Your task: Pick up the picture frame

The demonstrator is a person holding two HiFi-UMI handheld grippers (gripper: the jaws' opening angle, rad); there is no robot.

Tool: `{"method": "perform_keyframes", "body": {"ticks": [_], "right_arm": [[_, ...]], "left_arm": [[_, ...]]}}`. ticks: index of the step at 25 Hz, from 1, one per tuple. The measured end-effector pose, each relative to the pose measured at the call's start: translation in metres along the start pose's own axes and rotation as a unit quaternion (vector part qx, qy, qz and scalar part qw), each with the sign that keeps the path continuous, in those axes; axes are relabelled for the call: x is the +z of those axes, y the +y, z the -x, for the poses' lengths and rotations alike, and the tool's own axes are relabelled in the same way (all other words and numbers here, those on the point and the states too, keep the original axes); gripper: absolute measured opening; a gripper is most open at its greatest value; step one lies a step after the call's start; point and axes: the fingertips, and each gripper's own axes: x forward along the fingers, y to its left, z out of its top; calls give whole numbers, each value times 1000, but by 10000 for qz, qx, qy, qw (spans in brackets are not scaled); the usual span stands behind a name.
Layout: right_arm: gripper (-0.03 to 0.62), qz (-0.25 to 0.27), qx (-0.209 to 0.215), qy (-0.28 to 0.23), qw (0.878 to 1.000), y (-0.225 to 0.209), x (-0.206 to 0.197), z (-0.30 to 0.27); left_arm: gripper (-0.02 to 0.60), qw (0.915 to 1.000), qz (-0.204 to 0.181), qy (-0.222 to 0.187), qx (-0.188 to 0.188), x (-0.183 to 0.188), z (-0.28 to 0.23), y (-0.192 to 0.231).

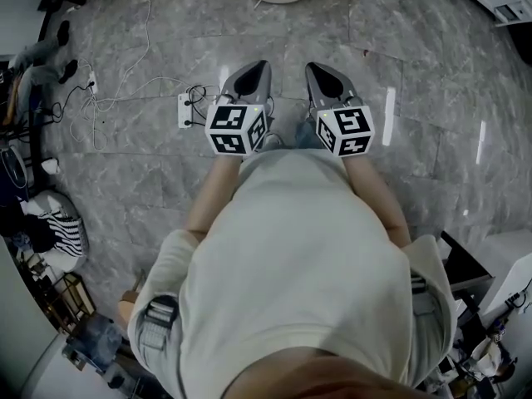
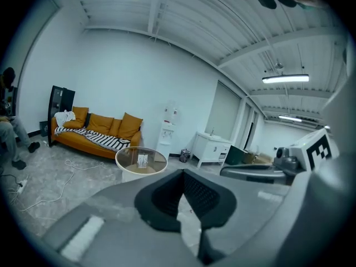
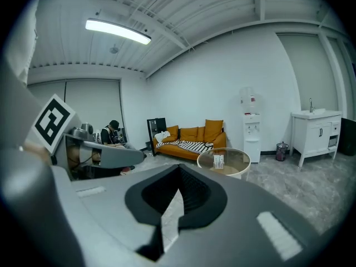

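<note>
Approach stage; nothing is grasped. The left gripper [image 1: 253, 69] has its jaws pressed together, empty. The picture frame [image 2: 143, 161], apparently the small upright item, stands near the middle of the round table [image 2: 119, 159], well ahead. The right gripper [image 1: 320, 69] is likewise closed on nothing. The next move calls for stepping closer and spreading one gripper's jaws.

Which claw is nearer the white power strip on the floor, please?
Left. The left claw hovers just beside the power strip; the right claw sits farther off, beyond the left one.

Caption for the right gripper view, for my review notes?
Right gripper, shut and empty, points toward a round glass table holding a small upright frame, orange sofa behind.
</note>
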Motion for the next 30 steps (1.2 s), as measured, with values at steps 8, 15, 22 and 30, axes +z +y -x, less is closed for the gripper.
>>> {"method": "perform_keyframes", "body": {"ticks": [8,15,22,30], "right_arm": [[-2,17,-52,-205,9998,19,11,-6],[-2,-14,102,-83,9999,32,4,-23],[-2,0,186,-57,9998,9,12,-56],[-2,135,308,40,9994,-38,46,-114]], "left_arm": [[0,9996,-150,-27,-229,3,3,3],[0,9998,35,11,-203,1,0,23],[0,9997,188,-58,-119,7,-28,43],[0,9994,331,-7,101,35,-85,73]]}}
